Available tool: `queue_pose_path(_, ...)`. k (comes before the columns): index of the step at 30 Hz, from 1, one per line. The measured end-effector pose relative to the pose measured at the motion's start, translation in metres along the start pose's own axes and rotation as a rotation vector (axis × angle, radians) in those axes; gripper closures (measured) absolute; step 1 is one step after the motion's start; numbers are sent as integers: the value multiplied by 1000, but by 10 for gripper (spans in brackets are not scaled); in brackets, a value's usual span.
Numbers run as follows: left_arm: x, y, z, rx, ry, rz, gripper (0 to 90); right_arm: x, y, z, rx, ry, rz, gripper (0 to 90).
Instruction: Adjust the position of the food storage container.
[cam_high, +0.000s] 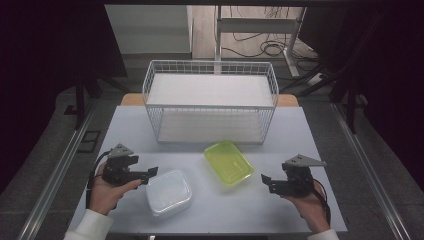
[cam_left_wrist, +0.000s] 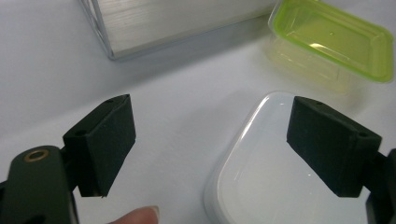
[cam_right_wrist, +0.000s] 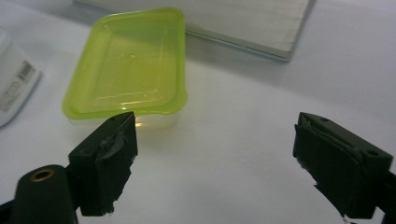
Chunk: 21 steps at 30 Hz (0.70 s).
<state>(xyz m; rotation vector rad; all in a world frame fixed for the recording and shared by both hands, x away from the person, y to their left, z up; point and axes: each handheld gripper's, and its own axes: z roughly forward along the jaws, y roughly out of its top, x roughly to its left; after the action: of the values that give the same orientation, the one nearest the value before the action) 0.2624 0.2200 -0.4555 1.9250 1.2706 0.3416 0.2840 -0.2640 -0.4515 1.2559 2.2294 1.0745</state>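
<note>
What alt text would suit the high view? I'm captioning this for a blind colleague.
A person holds an open left gripper beside a white lidded container and an open right gripper near a green-lidded container on a pale table. A white wire basket stands behind them.

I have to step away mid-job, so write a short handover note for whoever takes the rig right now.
Left gripper: open, holding nothing, at the left edge of the white-lidded container; one of its fingers is over the lid.
Right gripper: open, holding nothing, to the right of the green-lidded container, apart from it.
Both containers stand on the table in front of the wire basket.
Done: nothing gripped or in the basket.
Left: probably grip each container; the basket looks like the likely destination.
</note>
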Motion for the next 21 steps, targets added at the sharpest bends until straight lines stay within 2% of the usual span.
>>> queue_pose_path(3,0,-1,1,3,3,1,152,-2,0,-1,-1,-1,-4,162)
queue_pose_path(7,1,-2,-1,2,6,0,151,-4,2,1,11,21,5,196)
queue_pose_path(12,2,-5,-3,9,1,-28,158,-2,1,5,49,41,25,234)
queue_pose_path(21,1,-5,-10,10,-9,-26,166,0,6,3,52,61,43,276)
